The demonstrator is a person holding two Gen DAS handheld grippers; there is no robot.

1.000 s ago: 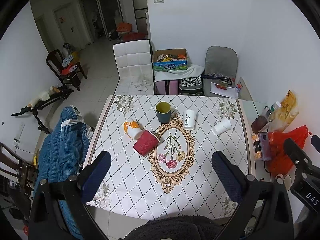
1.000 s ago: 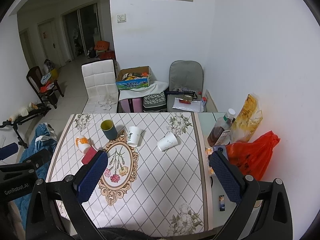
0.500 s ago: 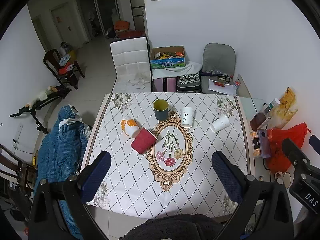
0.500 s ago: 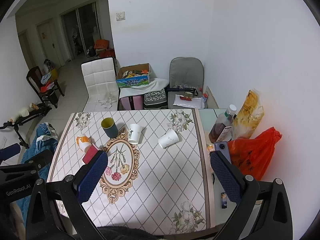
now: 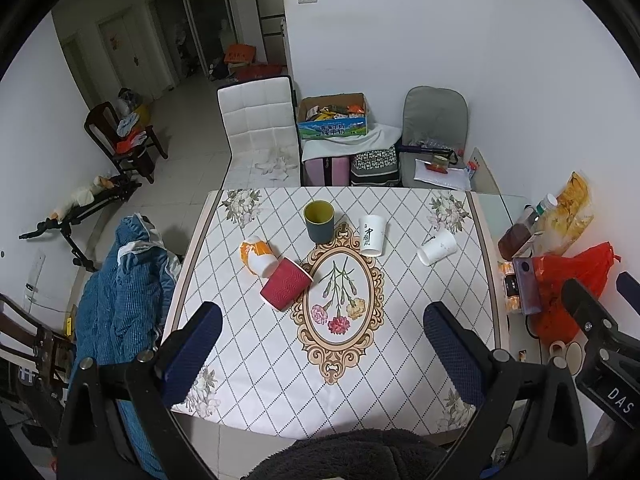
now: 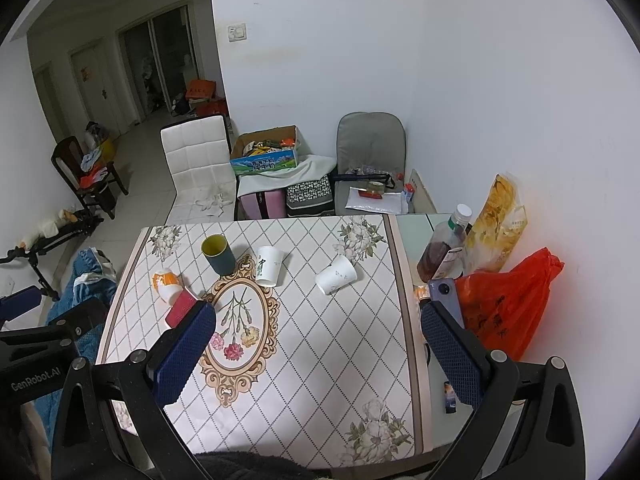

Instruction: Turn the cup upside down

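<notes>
Several cups sit on the patterned table. A dark green cup stands upright with a yellow inside. A white printed cup stands upside down beside it. A white cup lies on its side at the right. An orange and white cup and a red ribbed cup lie on their sides at the left. My left gripper is open and empty, high above the near table edge. My right gripper is open and empty, also well above the table. The green cup and the fallen white cup show in the right wrist view.
A white chair, a box of snacks and a grey chair stand behind the table. A bottle, a snack bag and a red plastic bag crowd the right side. A blue jacket hangs at the left.
Both grippers have risen and pulled back a little, so the table looks slightly smaller. The cups have not moved.
</notes>
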